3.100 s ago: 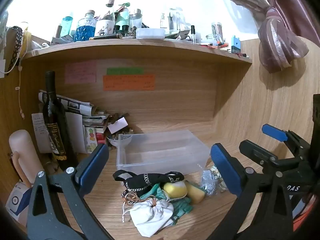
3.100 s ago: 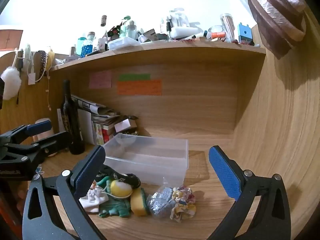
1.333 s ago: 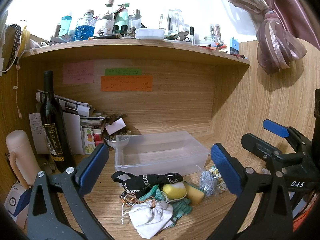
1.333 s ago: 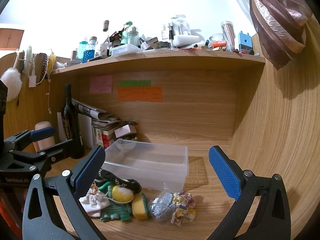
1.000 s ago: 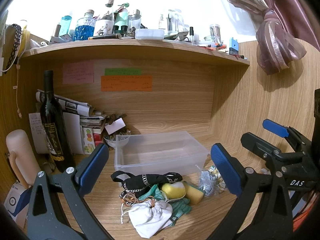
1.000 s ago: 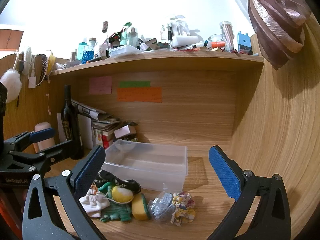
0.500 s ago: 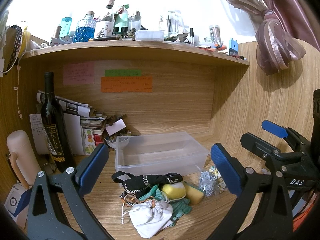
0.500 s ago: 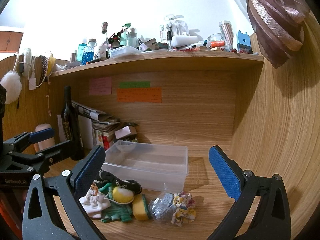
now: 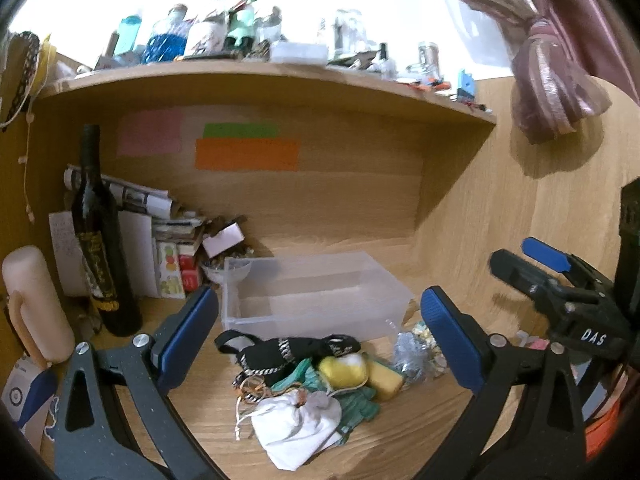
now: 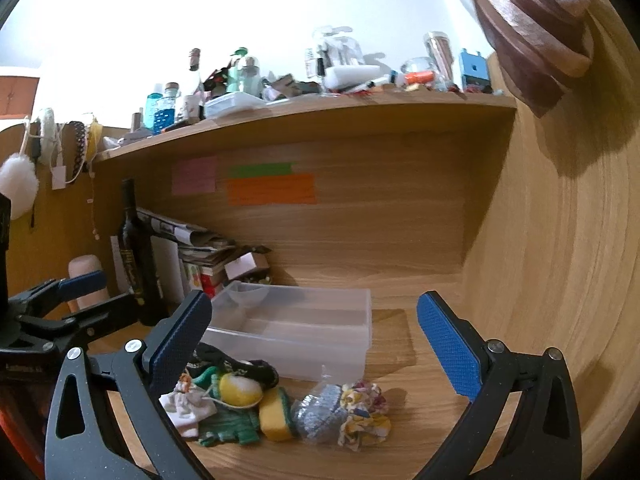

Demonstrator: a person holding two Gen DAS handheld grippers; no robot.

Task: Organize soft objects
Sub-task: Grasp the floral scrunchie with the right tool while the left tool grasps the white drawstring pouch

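Observation:
A pile of soft things lies on the wooden desk in front of a clear plastic bin (image 9: pixel 316 296) (image 10: pixel 296 328): a white drawstring pouch (image 9: pixel 296 426) (image 10: pixel 186 404), a black patterned band (image 9: pixel 288 354), a green cloth (image 9: pixel 352 404) (image 10: pixel 228 424), a yellow ball (image 9: pixel 344 370) (image 10: pixel 240 390), a yellow sponge (image 9: pixel 384 378) (image 10: pixel 274 414), a silver scrubber in a bag (image 9: pixel 412 354) (image 10: pixel 324 408) and a floral scrunchie (image 10: pixel 366 412). My left gripper (image 9: pixel 316 340) is open and empty, held back above the pile. My right gripper (image 10: pixel 312 344) is open and empty too.
A dark wine bottle (image 9: pixel 100 248) (image 10: pixel 136 252), stacked papers and boxes (image 9: pixel 160 248) and a pink cylinder (image 9: pixel 32 304) stand at the left. A shelf (image 9: pixel 256 80) crowded with bottles runs overhead. A wooden wall (image 10: pixel 560 280) closes the right side.
Both views have shifted only slightly; the pile and bin sit where they were. Both grippers stay open.

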